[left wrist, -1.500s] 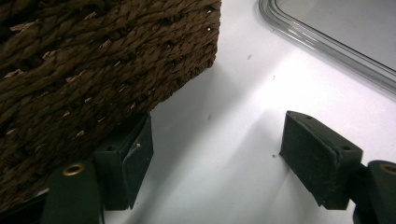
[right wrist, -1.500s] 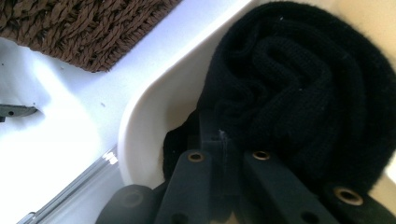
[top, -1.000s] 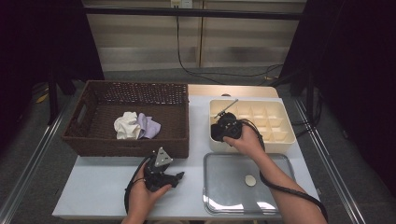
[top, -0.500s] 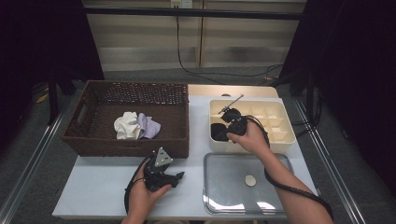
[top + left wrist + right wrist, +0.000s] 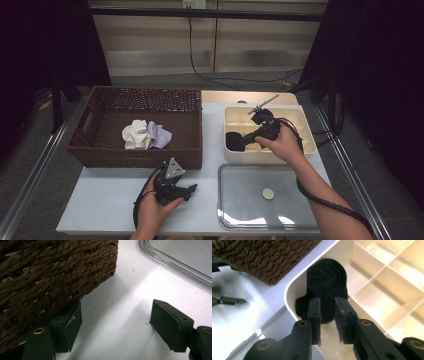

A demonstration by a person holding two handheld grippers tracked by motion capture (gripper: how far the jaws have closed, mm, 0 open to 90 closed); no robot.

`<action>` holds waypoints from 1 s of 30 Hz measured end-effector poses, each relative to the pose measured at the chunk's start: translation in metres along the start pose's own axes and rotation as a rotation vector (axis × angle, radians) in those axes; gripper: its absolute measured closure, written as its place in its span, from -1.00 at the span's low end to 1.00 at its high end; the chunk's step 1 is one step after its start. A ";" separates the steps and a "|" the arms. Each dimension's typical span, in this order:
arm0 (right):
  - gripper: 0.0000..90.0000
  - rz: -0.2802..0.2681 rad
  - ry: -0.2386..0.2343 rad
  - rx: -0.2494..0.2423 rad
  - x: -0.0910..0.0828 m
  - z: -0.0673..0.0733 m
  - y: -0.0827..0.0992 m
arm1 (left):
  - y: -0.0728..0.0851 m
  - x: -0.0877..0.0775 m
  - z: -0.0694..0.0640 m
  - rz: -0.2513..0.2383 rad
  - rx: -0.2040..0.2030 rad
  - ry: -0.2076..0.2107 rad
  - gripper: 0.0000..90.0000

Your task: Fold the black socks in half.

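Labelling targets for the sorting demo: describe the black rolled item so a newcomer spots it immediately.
Start at the cream divided box right of the brown wicker basket. In its near-left corner compartment sits a black rolled sock, just beyond the right gripper. It is the box's one dark item; the other compartments in view look bare.

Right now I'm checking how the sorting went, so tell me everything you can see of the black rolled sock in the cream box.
The black rolled sock is a soft, ribbed knit wound into a roll, its spiral end facing up. It stands in the corner compartment of the cream divided box, at the corner nearest the basket, leaning on the wall, with looser black fabric bunched at its base. The right gripper hangs just above it, fingers slightly parted, having just been opening, with nothing clamped between them.
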State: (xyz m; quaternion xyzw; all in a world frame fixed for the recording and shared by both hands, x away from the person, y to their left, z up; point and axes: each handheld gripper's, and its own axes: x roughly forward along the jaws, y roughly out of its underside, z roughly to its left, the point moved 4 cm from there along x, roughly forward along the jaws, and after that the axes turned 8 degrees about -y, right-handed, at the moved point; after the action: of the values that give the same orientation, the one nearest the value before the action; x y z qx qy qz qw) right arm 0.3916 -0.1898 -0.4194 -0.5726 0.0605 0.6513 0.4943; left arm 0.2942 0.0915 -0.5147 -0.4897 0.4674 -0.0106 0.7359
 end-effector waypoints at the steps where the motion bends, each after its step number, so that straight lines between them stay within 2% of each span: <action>1: 0.53 0.000 0.004 0.005 -0.002 0.001 0.002 | 0.000 0.000 0.000 0.001 0.001 0.000 -0.44; 7: 0.27 -0.010 0.013 -0.010 -0.007 0.003 0.008 | 0.000 0.000 0.000 0.001 0.000 0.000 -0.44; 15: -0.24 -0.035 0.011 -0.060 -0.010 0.013 0.017 | 0.000 0.000 0.000 0.002 0.000 0.000 -0.44; 20: -0.36 -0.055 0.007 -0.087 -0.012 0.021 0.023 | 0.000 0.000 0.000 0.002 0.000 0.000 -0.44; 23: -0.43 -0.062 0.000 -0.086 -0.012 0.023 0.027 | 0.000 0.000 0.000 0.002 0.000 0.000 -0.44; 30: -0.50 -0.051 0.003 -0.114 -0.010 0.029 0.038 | 0.000 0.000 0.000 0.001 0.000 0.001 -0.44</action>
State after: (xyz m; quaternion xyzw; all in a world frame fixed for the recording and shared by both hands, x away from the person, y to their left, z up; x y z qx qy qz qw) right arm 0.3433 -0.1959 -0.4194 -0.6022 0.0095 0.6399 0.4772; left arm 0.2942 0.0916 -0.5147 -0.4894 0.4678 -0.0106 0.7359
